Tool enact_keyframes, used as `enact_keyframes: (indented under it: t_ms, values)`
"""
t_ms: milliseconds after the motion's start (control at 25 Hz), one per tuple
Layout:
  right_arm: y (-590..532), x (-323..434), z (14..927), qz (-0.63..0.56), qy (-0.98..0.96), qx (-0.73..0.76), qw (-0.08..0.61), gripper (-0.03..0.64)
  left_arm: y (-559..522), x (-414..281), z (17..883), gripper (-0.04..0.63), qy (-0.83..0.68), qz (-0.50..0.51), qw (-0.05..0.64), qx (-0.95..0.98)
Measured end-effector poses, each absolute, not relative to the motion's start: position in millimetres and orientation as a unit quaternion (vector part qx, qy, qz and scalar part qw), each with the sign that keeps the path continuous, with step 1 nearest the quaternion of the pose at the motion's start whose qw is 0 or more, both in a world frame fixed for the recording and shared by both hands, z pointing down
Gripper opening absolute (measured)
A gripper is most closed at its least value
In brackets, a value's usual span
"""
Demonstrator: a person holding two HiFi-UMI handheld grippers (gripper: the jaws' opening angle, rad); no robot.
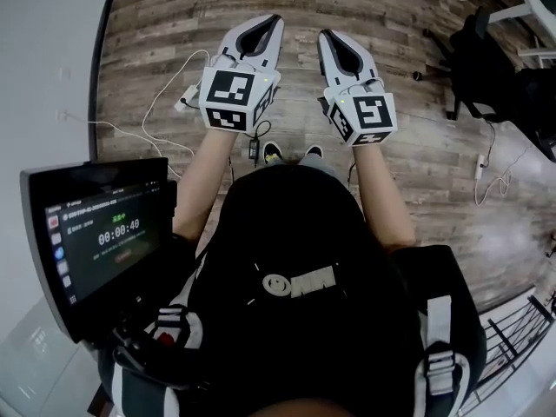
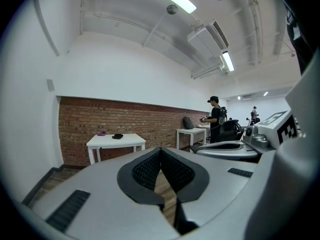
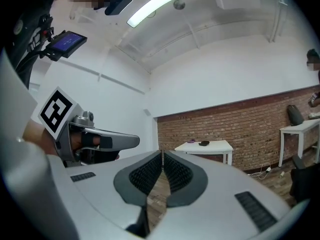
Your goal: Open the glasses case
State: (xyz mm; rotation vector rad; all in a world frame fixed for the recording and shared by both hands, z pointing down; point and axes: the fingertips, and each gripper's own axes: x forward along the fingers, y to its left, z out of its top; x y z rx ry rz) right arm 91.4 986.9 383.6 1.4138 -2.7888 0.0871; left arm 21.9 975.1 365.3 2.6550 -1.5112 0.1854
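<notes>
Along the brick wall (image 2: 125, 121) stands a white worktop (image 2: 131, 139), well ahead of both grippers. The left gripper (image 2: 160, 151) and right gripper (image 3: 162, 155), held side by side above the wooden floor (image 1: 156, 24), have their jaws closed on nothing. A small dark thing (image 2: 117, 136), likely the glasses case, lies on that worktop, far from the jaws.

My head view looks steeply down past the left gripper (image 1: 274, 23) and right gripper (image 1: 325, 37) to the floor (image 1: 156, 24). Each gripper view looks level along its jaws; both share the far table (image 2: 114, 144) and brick wall (image 2: 100, 119).
</notes>
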Motion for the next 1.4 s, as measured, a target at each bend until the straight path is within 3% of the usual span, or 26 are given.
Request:
enact_keyframes:
  t_ms: [480,1400]
  values:
    - [997,150,365,0.009,-0.885,0.466,0.006,0.006,987,94,350,0.006,-0.487,0.055,0.033,0.871]
    - [991,162,368,0.004,-0.876,0.481,0.01,0.006,987,102,347,0.006,-0.475,0.055,0.026,0.878]
